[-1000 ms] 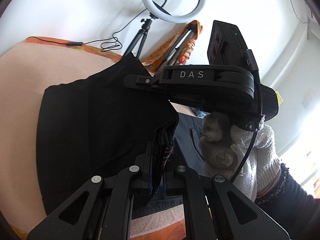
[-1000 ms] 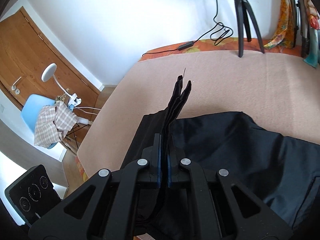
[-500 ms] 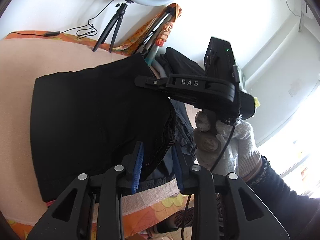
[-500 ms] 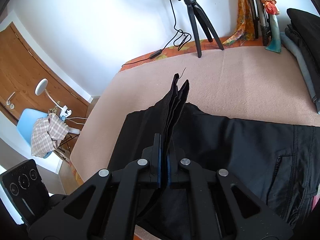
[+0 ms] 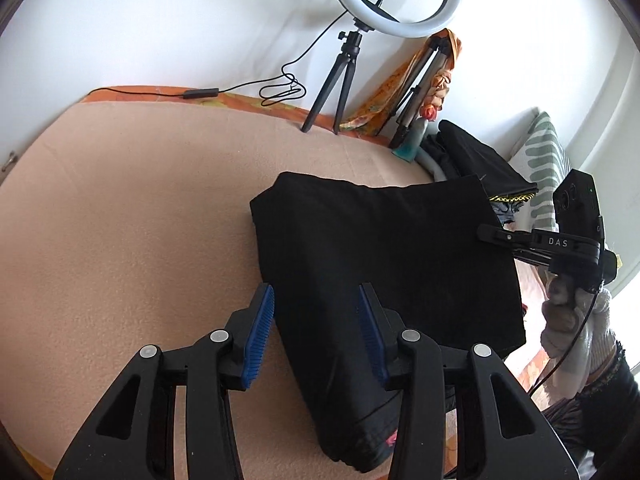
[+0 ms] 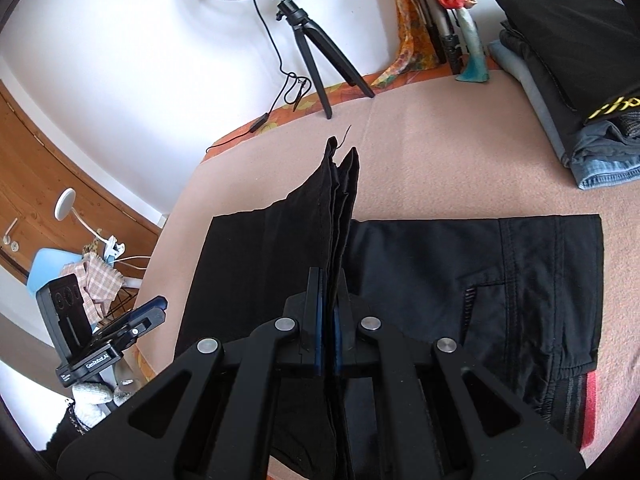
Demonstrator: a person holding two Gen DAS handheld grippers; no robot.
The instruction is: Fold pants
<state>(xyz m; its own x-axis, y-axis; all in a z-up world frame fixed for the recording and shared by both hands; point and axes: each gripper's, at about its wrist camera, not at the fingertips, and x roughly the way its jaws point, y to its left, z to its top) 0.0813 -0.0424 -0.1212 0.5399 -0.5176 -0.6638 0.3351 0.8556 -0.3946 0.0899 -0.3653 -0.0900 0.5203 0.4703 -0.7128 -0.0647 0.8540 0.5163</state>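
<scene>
Black pants [image 5: 384,264] lie folded on a peach blanket [image 5: 132,216]. In the right wrist view the pants [image 6: 460,276] spread flat with the waistband at the right. My left gripper [image 5: 316,320] is open and empty, its blue pads either side of the pants' near edge, slightly above it. My right gripper [image 6: 328,312] is shut on the leg-end hem of the pants, which stands up between the pads. In the left wrist view the right gripper [image 5: 492,234] holds the far right corner of the folded layer.
A ring light on a tripod [image 5: 348,68] stands at the bed's far edge, with a cable [image 5: 280,88]. A stack of folded clothes [image 6: 568,80] sits at the far right. The left gripper's body [image 6: 100,340] shows at left, a chair [image 6: 52,268] beyond.
My left gripper has opened, let go of the pants edge and pulled back to the left. My right gripper has carried the hem further across, laying the layer flatter.
</scene>
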